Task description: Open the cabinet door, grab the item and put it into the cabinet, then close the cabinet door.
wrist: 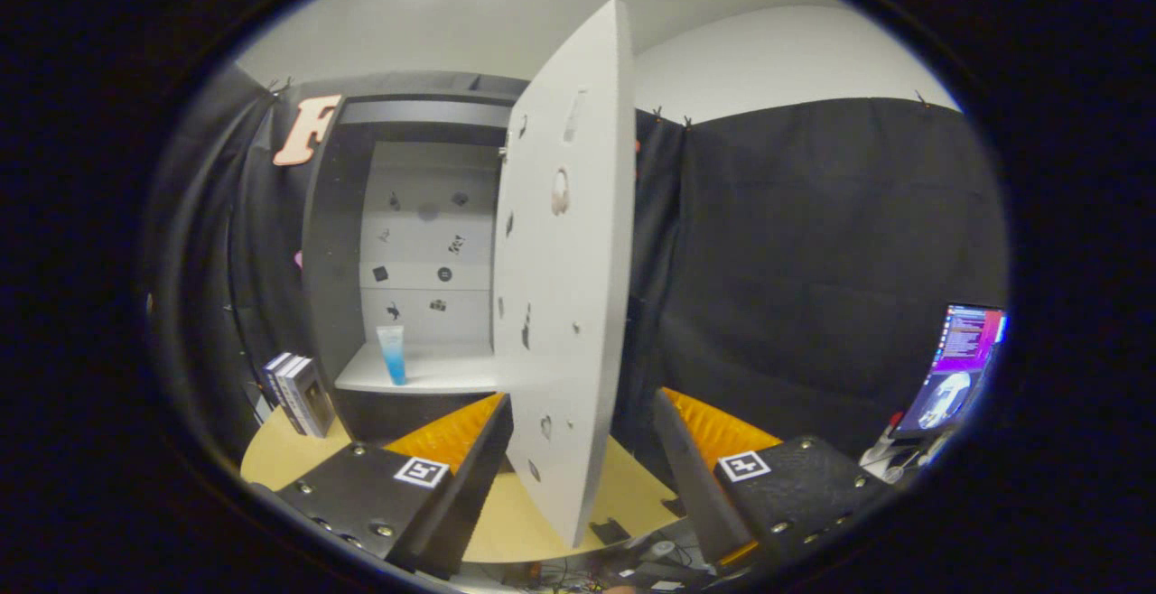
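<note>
the gripper (582, 459) has its 2 fingers (470, 450) wide apart, and they hold nothing. the edge of the open cabinet door (564, 287) stands between them, but the fingers do not touch it. the door is white with small dark marks (and some holes). beyond the left finger is the cabinet (330, 242), standing on a round counter (280, 454). inside it, on the white shelf (433, 375), a small blue tube (393, 355) stands upright near the front. some books (298, 395) stand on the counter just beside the cabinet. far off past the right finger glows a screen (957, 368).
</note>
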A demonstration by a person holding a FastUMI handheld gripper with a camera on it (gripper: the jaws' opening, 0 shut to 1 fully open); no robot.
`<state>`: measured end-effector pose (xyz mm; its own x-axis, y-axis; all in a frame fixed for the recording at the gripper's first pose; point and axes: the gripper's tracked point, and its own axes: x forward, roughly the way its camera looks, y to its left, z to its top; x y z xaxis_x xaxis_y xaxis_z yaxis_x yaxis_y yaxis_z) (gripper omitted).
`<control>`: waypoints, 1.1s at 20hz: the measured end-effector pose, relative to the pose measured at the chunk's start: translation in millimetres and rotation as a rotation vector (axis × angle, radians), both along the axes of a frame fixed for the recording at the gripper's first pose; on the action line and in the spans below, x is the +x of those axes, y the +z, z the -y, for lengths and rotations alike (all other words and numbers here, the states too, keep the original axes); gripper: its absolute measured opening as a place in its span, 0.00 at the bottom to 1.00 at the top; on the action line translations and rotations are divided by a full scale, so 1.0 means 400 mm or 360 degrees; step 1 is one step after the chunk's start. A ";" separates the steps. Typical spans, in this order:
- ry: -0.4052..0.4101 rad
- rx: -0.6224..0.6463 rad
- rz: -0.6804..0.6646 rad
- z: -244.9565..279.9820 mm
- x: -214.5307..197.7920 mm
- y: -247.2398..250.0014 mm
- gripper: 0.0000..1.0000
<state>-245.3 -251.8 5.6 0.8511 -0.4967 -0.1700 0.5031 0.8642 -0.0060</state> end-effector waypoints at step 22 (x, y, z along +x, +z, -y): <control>-0.0110 0.0136 -0.0050 0.222 0.087 -0.065 0.92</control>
